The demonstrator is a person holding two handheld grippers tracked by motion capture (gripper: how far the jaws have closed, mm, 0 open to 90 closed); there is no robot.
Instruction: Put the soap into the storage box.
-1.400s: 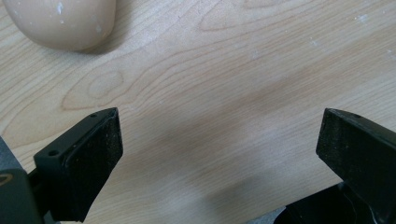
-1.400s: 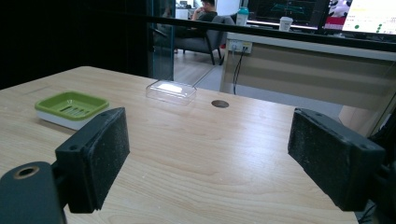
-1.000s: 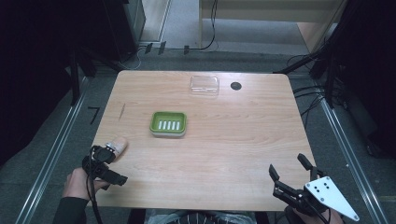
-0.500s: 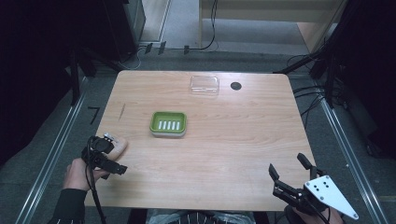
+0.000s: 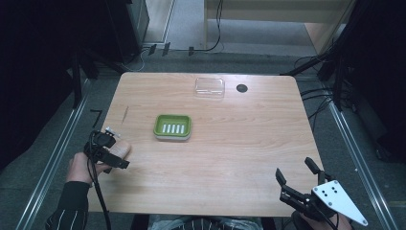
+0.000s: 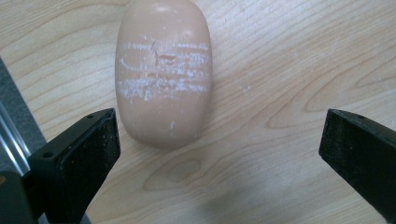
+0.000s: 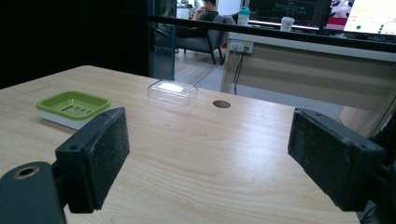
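Your left hand-held gripper (image 6: 219,154) hangs wide open, empty, above the peach oval soap bar (image 6: 163,70) at the surface's (image 5: 239,143) 8 o'clock edge: nothing grasped, pickup and placing remain.

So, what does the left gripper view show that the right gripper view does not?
The left gripper view alone has the soap bar, scratched white, lying between open tongs, nearer the left one. The right gripper view alone has the green soap dish, the clear lid, the round hole and a desk behind. Both share the wooden table and open black tongs.
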